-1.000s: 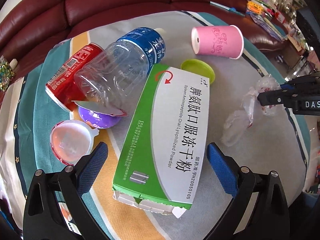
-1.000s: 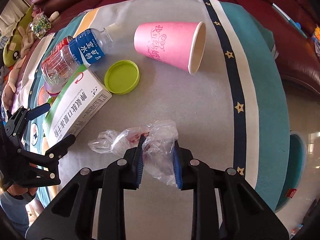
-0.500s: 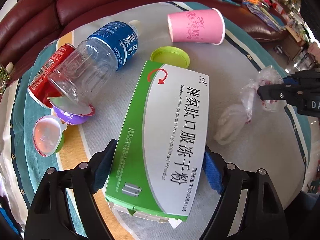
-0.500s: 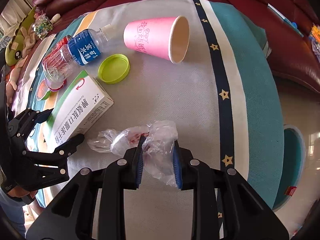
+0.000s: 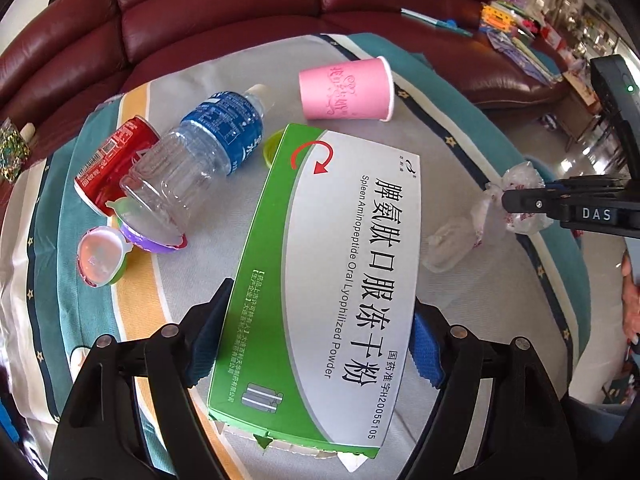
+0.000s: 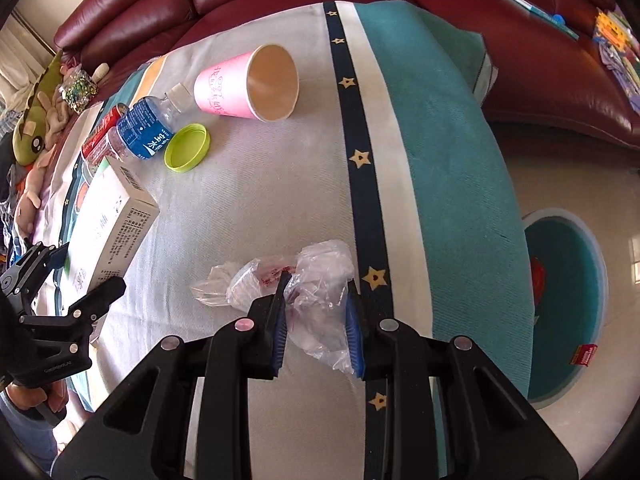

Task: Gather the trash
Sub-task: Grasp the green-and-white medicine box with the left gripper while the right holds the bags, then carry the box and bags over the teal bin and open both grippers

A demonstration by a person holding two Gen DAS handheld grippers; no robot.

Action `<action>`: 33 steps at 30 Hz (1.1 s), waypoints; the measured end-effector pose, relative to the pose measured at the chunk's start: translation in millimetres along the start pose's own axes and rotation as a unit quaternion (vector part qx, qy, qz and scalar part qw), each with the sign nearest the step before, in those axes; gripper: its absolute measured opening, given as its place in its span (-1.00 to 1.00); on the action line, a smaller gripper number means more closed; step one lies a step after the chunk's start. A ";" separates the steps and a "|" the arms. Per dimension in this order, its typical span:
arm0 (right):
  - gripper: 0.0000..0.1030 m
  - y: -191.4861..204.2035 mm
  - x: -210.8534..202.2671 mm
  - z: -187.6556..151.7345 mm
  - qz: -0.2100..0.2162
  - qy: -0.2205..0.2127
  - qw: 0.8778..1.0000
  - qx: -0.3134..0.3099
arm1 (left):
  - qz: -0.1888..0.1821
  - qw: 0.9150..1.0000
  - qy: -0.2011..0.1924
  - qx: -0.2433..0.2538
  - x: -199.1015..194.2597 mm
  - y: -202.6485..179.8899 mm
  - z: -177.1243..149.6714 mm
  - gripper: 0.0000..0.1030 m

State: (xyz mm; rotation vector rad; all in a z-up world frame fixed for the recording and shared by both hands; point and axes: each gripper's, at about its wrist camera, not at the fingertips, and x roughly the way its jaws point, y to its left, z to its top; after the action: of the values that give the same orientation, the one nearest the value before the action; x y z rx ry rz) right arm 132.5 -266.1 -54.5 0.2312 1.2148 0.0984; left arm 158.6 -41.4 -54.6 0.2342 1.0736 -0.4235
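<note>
Gripper status — both units angled steeply downward.

Left gripper (image 5: pixel 316 344): the 2 blue pads bear on opposite long sides of the green-and-white box (image 5: pixel 332 280); its jaws have just been closing onto it. Right gripper (image 6: pixel 316 320): jaws narrow, the 2 pads pinching the crumpled plastic bag (image 6: pixel 316 280) — a hand (image 6: pixel 24 392) shows at the left edge beneath the left unit.

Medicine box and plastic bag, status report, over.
Left gripper just closed onto green medicine box. Right gripper clamps crumpled plastic bag. Bottle, pink cup lie beyond, not in the way.
</note>
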 end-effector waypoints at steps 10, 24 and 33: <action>-0.54 -78.0 -73.9 -27.1 0.015 -0.076 0.995 0.066 | -0.028 0.998 -0.004 0.057 -15.7 -79.9 23.2 0.52; -0.54 -223.7 -141.8 -88.3 -0.033 -0.160 0.966 0.198 | -0.095 0.982 0.019 0.159 1.7 -243.9 63.0 0.52; -0.54 -285.2 -148.9 -116.5 -0.040 -0.176 0.948 0.261 | -0.119 0.973 0.060 0.188 43.3 -321.3 78.1 0.52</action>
State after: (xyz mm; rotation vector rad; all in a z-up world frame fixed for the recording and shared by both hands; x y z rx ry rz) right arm -42.1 -558.5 -21.6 0.6346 0.8712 -0.3297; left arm 95.9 -368.9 -50.9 0.4743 1.1385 -0.8394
